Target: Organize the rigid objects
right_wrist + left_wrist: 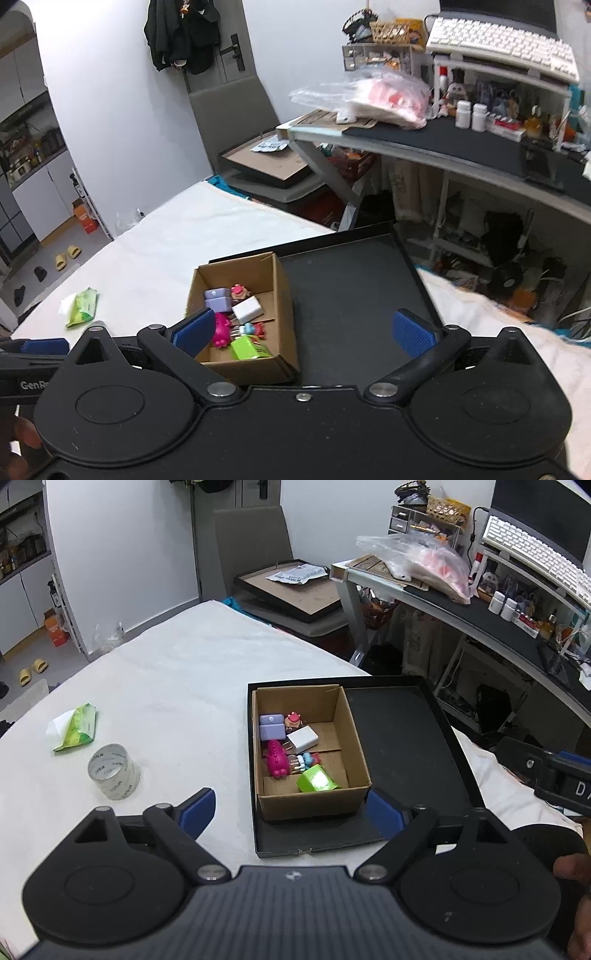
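A black tray [406, 738] is seen on a white table [177, 672], near its right edge. A cardboard box [314, 808] is set in the left part of the tray, against its left wall; the right part of the tray is bare. Inside the box, small things are gathered on the left side: two lilac blocks [271, 728] at the far end, a small figure with a red top [293, 720] beside them, a white charger [303, 739], a pink toy [277, 762], a small blue and red figure [308, 760], and a green box [317, 780] at the near end.

The left gripper [291, 808] is held released, its blue pads wide apart, above the near edge of the box; nothing is grasped. The right gripper [303, 330] is likewise spread wide and empty, over the near part of the tray.

A roll of clear tape [113, 771] is stood on the table to the left of the tray, and a green packet [77, 728] lies just beyond it.
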The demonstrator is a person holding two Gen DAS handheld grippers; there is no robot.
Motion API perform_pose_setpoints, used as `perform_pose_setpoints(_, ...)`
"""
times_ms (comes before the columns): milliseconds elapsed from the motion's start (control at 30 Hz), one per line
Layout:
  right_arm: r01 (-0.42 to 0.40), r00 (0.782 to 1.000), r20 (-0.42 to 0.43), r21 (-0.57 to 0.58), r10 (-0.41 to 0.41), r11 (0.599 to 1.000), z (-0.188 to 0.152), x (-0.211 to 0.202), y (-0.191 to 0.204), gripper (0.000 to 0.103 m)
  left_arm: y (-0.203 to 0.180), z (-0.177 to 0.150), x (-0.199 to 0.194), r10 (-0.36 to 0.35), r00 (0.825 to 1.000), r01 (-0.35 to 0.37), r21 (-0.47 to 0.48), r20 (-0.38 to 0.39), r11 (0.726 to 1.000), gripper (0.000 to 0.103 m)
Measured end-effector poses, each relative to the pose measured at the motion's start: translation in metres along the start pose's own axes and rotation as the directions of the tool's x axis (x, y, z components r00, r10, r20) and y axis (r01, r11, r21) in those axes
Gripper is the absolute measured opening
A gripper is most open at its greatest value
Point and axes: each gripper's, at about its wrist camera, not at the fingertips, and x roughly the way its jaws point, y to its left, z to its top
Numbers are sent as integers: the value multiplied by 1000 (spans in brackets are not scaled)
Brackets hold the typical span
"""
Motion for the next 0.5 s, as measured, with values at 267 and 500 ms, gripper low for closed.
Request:
perform_pose_setpoints(267,10,998,55,8,-10,1000,-10,-30,-16,103,-1,-7,-24,20,999,-19,-23,48,1000,91)
perform_pose_setpoints(500,-7,997,72,-18,8,1000,-15,-46,-21,103,-14,-12,-33,26,998,-25,-15,62,1000,91)
